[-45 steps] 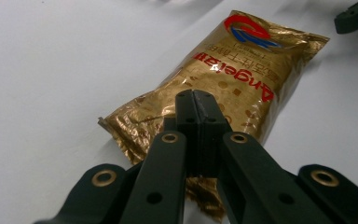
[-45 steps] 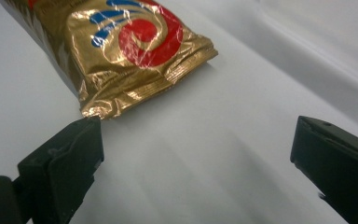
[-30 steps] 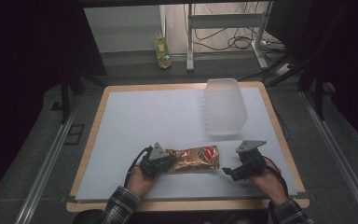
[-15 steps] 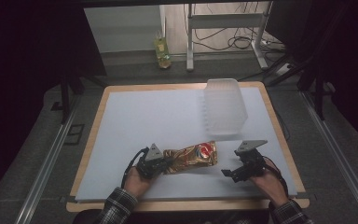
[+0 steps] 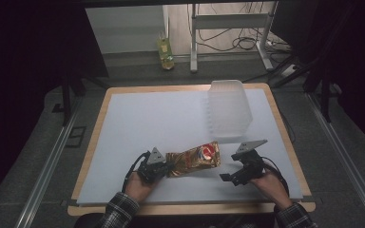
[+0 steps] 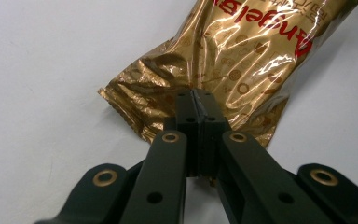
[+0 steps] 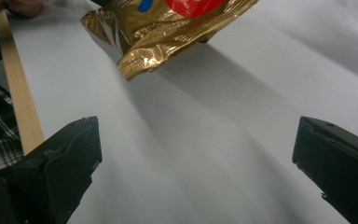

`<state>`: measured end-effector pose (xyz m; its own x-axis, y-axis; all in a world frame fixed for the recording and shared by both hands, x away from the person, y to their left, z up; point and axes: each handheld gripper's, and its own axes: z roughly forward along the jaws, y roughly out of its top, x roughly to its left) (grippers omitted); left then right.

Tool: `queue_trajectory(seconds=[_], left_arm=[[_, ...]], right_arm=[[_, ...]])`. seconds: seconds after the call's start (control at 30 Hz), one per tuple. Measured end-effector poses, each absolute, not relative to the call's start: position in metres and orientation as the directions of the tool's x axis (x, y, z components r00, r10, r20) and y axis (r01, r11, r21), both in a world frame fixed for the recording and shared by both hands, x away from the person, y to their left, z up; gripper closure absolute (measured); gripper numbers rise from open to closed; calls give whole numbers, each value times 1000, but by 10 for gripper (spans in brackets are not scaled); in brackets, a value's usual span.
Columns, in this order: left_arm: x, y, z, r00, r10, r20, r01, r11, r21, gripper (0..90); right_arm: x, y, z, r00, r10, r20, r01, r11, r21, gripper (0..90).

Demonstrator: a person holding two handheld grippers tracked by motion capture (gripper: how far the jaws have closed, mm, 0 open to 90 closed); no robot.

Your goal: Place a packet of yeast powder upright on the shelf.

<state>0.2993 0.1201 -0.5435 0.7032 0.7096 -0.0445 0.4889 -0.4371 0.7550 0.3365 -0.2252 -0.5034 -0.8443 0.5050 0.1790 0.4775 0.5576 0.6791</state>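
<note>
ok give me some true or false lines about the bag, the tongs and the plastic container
1. The left tongs are shut on the crinkled gold foil snack bag. True.
2. The right tongs grip the bag's other end. False: they are open, apart from the bag.
3. The clear ribbed plastic container stands at the far right of the white table sheet. True.
4. The bag lies inside the container. False: it is outside it, nearer the person.
5. A yellow-green bottle stands on the floor beyond the table. True.
</note>
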Motion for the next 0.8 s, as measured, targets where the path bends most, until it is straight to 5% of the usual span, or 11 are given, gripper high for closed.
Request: queue_trajectory(seconds=[0.53,0.8], left_arm=[[298,121,-546,696,717,-27,491,-449,747,899],[297,121,-546,696,718,-25,490,-449,748,898]], right_arm=[[363,-187,-497,-809,490,324,572,530,627,21],[377,-163,-498,-759,497,420,646,493,583,258]])
